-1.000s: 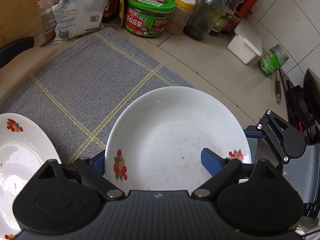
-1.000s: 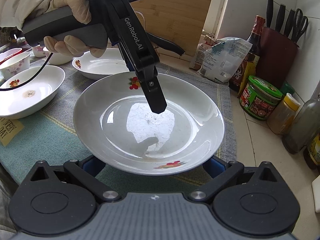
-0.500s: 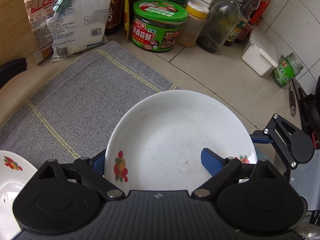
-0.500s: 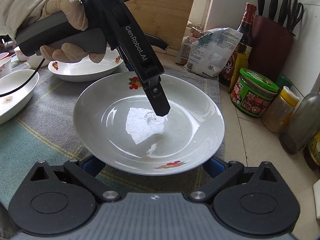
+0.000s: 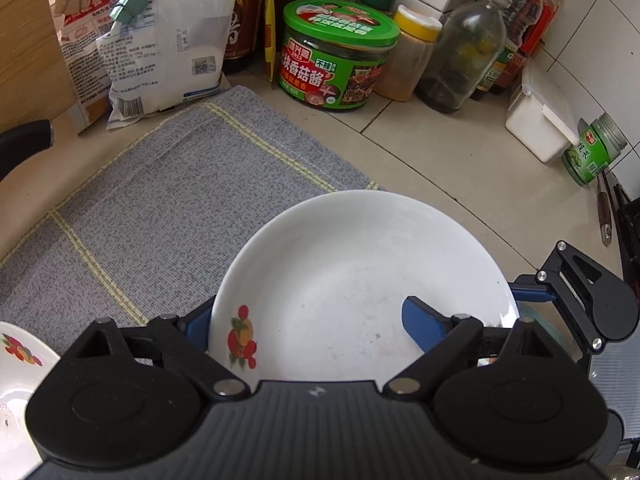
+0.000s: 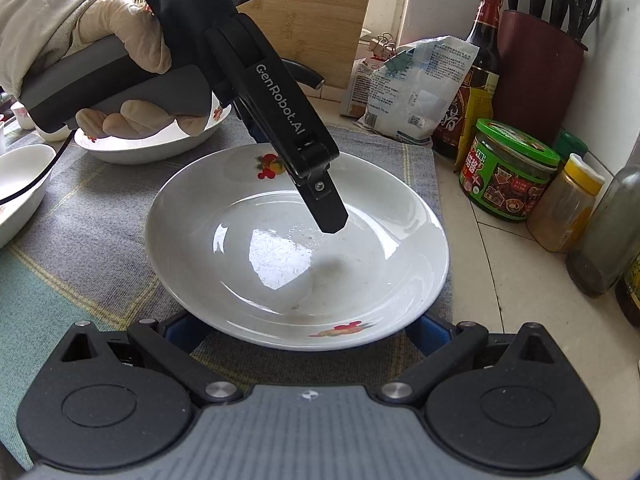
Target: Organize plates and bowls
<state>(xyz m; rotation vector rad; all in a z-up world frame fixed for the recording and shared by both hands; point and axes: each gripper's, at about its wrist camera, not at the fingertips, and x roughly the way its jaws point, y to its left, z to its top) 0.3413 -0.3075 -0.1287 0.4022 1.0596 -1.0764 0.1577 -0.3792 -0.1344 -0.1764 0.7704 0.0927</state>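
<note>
The left gripper (image 5: 316,320) clamped the plate's (image 5: 360,272) rim; the right gripper's (image 6: 304,326) state was unclear. Lower it level onto the cloth (image 5: 168,200).

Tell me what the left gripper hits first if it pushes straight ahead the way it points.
Probably nothing new: the left gripper already straddles the white plate's rim. Going on, its upper finger would most likely press into the plate's well, though depth is unclear.
</note>
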